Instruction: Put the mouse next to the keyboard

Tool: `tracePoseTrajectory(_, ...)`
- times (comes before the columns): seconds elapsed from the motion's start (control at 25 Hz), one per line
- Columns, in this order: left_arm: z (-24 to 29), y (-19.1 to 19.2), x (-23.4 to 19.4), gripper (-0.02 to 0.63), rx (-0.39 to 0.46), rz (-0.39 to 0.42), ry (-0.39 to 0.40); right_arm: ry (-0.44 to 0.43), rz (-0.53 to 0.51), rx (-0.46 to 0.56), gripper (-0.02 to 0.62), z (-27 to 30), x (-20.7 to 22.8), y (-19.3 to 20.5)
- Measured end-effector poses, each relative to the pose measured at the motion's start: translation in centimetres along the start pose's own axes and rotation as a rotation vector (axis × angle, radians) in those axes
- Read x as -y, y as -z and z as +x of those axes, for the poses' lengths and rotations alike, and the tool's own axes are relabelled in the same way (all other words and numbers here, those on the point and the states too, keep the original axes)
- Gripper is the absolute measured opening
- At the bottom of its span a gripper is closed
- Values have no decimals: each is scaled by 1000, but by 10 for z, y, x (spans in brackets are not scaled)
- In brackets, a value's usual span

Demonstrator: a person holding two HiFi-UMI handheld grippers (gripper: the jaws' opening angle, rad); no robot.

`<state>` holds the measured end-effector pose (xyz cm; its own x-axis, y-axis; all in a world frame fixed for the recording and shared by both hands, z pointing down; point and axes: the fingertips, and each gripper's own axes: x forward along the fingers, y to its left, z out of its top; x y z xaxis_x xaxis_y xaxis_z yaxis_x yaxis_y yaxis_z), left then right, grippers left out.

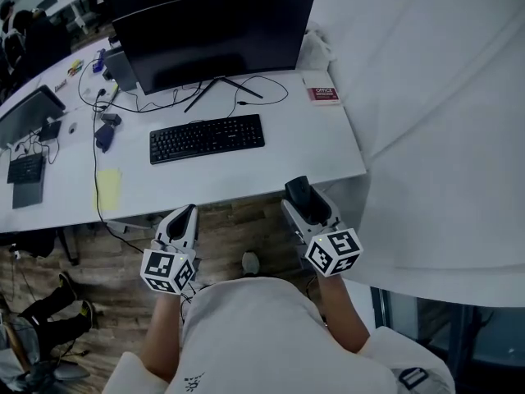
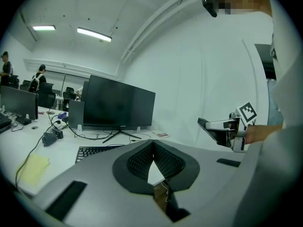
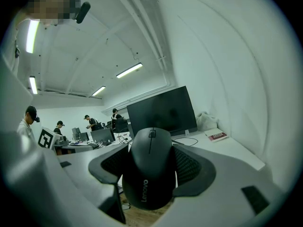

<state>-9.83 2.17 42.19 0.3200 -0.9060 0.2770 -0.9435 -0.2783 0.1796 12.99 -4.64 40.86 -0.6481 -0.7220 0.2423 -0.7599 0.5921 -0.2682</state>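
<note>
We held the mouse (image 3: 150, 171) clamped between the jaws of our right gripper (image 1: 300, 202), at the near edge of the desk (image 1: 328, 150) and well apart from the keyboard (image 1: 207, 138). Our left gripper (image 2: 152, 148) was closed, its tips seemingly touching, with nothing in it.

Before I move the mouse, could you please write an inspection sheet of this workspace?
Surface: white desk, free space right of the black keyboard.
Job's things: black mouse held off the desk; keyboard in front of the monitor.
Clutter: yellow notepad, red booklet.
Grippers: left gripper jaws together, empty; right gripper jaws shut on the mouse.
Cables: black cables loop behind the keyboard.
Surroundings: people at far desks; wood floor below.
</note>
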Motion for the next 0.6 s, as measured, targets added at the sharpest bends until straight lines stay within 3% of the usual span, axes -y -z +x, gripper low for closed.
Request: tracePoseTrajectory(0.6,51,-2,18,11,-16,-4,10,8,10,-20,302,9,49,-4)
